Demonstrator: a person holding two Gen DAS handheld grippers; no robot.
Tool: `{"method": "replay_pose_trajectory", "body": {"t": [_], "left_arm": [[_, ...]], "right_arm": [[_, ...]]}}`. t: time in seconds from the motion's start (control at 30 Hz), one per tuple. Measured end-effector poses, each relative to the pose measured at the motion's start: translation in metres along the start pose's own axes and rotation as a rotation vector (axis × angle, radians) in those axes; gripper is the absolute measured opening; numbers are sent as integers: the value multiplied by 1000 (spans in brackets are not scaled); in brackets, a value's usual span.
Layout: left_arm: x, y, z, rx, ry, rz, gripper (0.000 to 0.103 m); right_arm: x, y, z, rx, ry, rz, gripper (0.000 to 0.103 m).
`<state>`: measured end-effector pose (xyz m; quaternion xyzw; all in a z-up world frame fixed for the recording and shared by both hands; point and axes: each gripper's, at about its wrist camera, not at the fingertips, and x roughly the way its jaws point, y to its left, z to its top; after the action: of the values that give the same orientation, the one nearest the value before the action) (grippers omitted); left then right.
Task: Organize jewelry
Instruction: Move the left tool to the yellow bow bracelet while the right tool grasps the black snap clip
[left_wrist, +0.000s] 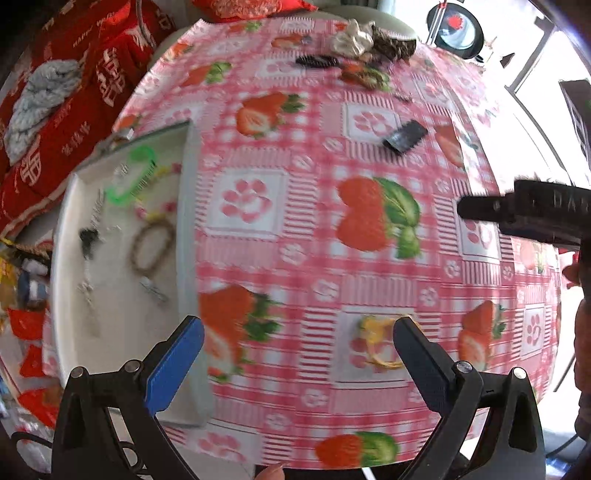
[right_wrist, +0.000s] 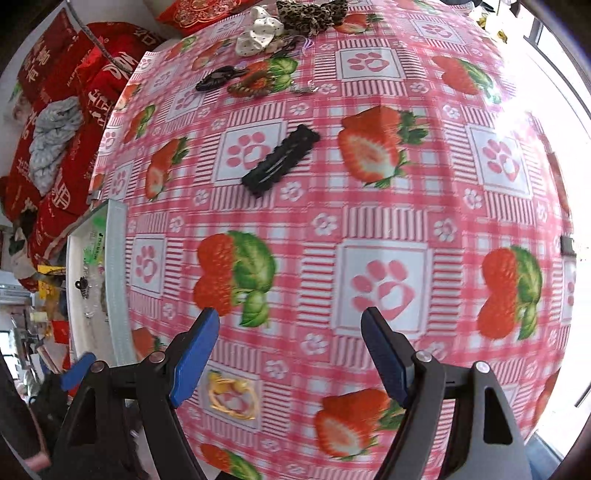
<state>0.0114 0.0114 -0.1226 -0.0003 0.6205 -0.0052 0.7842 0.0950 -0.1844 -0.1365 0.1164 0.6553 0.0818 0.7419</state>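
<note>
A white tray (left_wrist: 186, 206) sits at the table's left edge and holds a green comb (left_wrist: 135, 173), a brown bead bracelet (left_wrist: 153, 245) and several small pieces. A yellow hair clip (left_wrist: 376, 343) lies on the cloth between my left gripper's fingers, nearer the right one; it also shows in the right wrist view (right_wrist: 231, 398). A black hair clip (right_wrist: 280, 160) lies mid-table, also in the left wrist view (left_wrist: 404, 136). My left gripper (left_wrist: 299, 339) is open and empty above the cloth. My right gripper (right_wrist: 290, 332) is open and empty.
A pile of hair bows and clips (right_wrist: 280, 33) lies at the far side of the strawberry tablecloth (right_wrist: 369, 221). Red cushions (left_wrist: 74, 92) lie beyond the table's left edge. The right gripper's body (left_wrist: 535, 210) shows at right in the left wrist view.
</note>
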Motion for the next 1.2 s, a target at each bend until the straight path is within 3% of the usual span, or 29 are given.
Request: {"method": "replay_pose_trajectory", "body": {"t": [0.43,0.7,0.8,0.97,1.0,1.13,1.2], "left_arm": [[29,-43,-27,-165,83,17,103],[40,-54,-43,-222,87,56,103],[48,-52,-45,-240,92,72,95],[54,-48,-46,-265,85,82,95],[54,-49,-46,-259,79,84,90],[53,-49,-45,-256,69,82,89],[54,-51,-44,-267,68,67,83]], "right_arm": [[6,-16,42,-124,21,29,81],[26,-11,76,-75,33,39,81],[37,-6,89,-19,31,27,81],[57,9,101,19,17,-39,81],[60,11,102,25,14,-52,81],[65,25,106,3,-29,-121,81],[69,35,107,-37,-41,-186,81]]}}
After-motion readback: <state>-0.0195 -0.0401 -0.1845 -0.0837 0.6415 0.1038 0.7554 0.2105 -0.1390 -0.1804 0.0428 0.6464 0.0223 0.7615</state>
